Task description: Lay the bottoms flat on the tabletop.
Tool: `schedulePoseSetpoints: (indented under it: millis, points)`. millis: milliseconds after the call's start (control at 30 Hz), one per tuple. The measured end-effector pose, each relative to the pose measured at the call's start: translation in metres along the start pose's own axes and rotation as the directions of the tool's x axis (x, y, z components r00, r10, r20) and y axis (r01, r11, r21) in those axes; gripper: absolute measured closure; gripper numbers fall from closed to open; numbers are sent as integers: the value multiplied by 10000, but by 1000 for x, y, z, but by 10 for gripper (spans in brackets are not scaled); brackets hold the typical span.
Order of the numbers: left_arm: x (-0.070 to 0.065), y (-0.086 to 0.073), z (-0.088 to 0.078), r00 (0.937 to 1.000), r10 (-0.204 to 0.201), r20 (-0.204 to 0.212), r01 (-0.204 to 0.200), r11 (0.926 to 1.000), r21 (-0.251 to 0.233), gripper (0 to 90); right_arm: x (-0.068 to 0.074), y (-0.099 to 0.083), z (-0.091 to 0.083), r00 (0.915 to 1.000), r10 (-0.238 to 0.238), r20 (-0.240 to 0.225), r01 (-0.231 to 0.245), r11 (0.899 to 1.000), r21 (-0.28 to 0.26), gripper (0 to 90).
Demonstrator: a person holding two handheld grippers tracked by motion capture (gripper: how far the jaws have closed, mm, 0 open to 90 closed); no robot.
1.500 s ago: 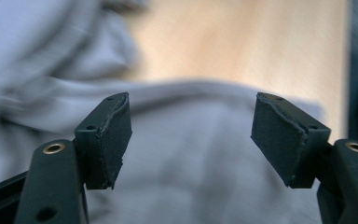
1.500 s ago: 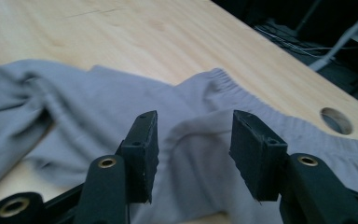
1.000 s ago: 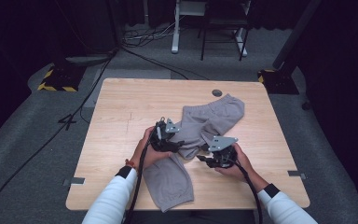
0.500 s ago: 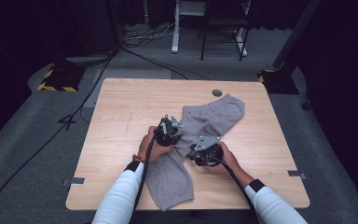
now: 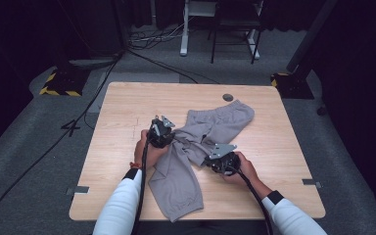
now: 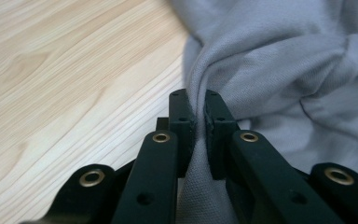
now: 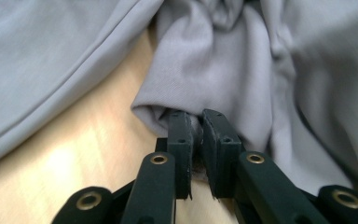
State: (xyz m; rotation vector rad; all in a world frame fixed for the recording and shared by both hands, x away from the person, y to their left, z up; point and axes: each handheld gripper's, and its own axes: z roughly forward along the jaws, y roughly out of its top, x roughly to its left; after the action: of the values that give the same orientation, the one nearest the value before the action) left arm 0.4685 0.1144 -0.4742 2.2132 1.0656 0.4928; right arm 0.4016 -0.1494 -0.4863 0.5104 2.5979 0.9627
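On the one wooden table point(image 5: 127, 103), two tools, left point(image 5: 169, 138) and right point(image 5: 206, 159), each pinch one grey trousers point(image 5: 220, 122).

Grey carpet floor point(image 5: 39, 161), dark walls, perhaps a desk frame point(image 5: 215, 24)

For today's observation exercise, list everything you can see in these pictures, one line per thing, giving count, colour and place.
Grey cotton jogging trousers: one, light grey, crumpled across the middle of the table, one leg reaching the near edge.
Light wooden table: one, pale wood, centre of the room.
Small round dark disc: one, dark, far side of the table top.
Floor cables: several, black, on the grey floor behind the table.
White metal stand: one, white, background.
Left gripper: one, black, shut on a trouser fold.
Right gripper: one, black, shut on a trouser fold.
Sleeves: two, white, bottom edge.
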Motion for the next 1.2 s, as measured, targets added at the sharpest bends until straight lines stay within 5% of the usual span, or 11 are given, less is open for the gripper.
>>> schedulePoseSetpoints:
  millis: [300, 633, 800, 900, 1033, 1200]
  points:
    - [34, -30, -17, 9963, -541, -668, 565, 9978, 351, 841, 1, -31, -36, 9995, 307, -103, -303, 9988, 386, 820]
    - [63, -72, -45, 9848, -1290, -1161, 1324, 9910, 220, 840, -11, -81, -83, 9840, 1661, 641, -1721, 9795, 1047, 814]
    - [62, -84, -56, 9878, -1254, -923, 1273, 9917, 150, 820, -12, -92, -97, 9760, 1997, 865, -2085, 9720, 1085, 689]
    - [56, -82, -59, 9915, -946, -894, 949, 9955, -1, 699, -16, -86, -105, 9724, 1907, 1344, -2009, 9773, 669, 597]
    - [37, -65, -60, 9994, -174, -313, 157, 9984, -539, 501, -30, -71, -107, 9666, 2040, 1552, -2041, 9788, -153, 551]
    - [16, -27, -37, 9997, 226, -82, -229, 9986, -478, 389, -46, -52, -72, 9737, 1774, 1429, -1819, 9831, 187, 531]
